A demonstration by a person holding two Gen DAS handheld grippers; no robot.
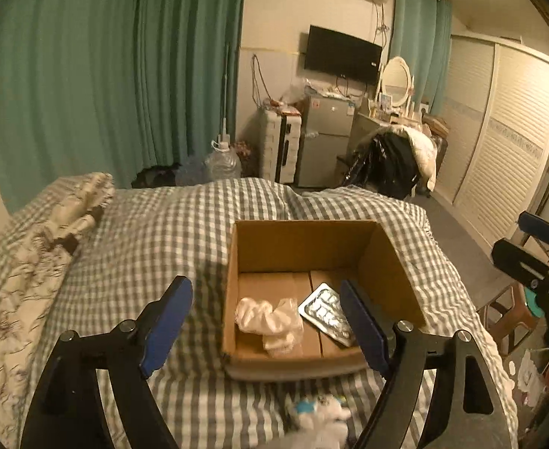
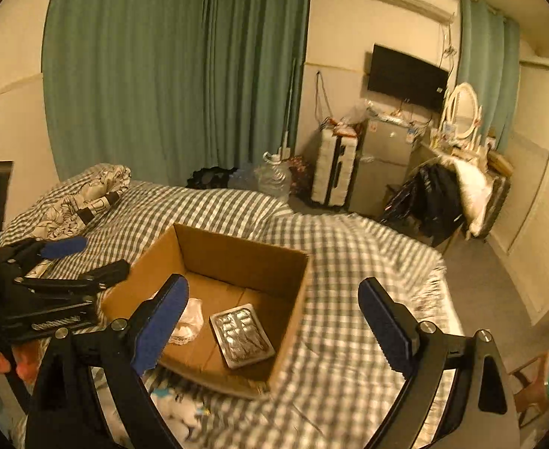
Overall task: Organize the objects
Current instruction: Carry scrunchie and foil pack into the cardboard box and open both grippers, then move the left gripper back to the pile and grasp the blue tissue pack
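Observation:
An open cardboard box (image 1: 390,273) (image 2: 296,299) sits on the checked bed. Inside lie a silver blister pack (image 1: 326,314) (image 2: 242,335) and a crumpled white plastic bag (image 1: 270,318) (image 2: 190,321). A small white and blue plush toy (image 1: 321,417) (image 2: 177,409) lies on the bed just in front of the box. My left gripper (image 1: 267,321) is open and empty, above the box's near edge. My right gripper (image 2: 278,321) is open and empty, over the box's right side; it also shows at the right edge of the left wrist view (image 1: 536,258).
The grey checked bedspread (image 1: 154,239) (image 2: 368,262) covers the bed. A floral pillow (image 1: 42,247) (image 2: 83,202) lies at the left. A stool (image 1: 510,318) (image 2: 536,385) stands by the bed's right side. A chair with clothes, a fridge and a suitcase stand beyond the bed.

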